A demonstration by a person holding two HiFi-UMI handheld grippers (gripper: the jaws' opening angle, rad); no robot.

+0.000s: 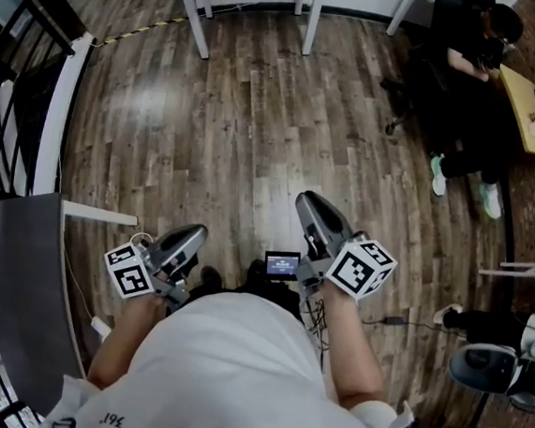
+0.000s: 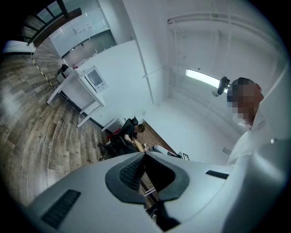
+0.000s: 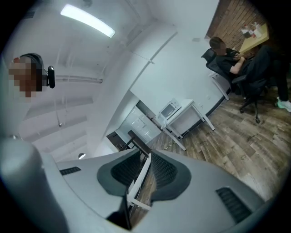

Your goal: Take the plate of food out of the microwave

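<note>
The microwave [image 3: 168,109] is a small white box with a dark door window. It stands on a white counter [image 3: 184,114] at the middle of the right gripper view, well apart from both grippers. It also shows far off at the upper left of the left gripper view [image 2: 94,78]. It is too small to tell whether its door is shut or whether a plate sits inside.

The left tongs [image 2: 144,154] are pressed together, ribbed pads meeting, with nothing between them. The right tongs [image 3: 148,159] stand a little apart, with a narrow slit between the pads. Only a distant railing and the floor show through it, and they grip nothing.

In the head view both sets of tongs, left [image 1: 193,236] and right [image 1: 308,205], are at lower centre above the wooden floor [image 1: 258,113], touching nothing.
</note>
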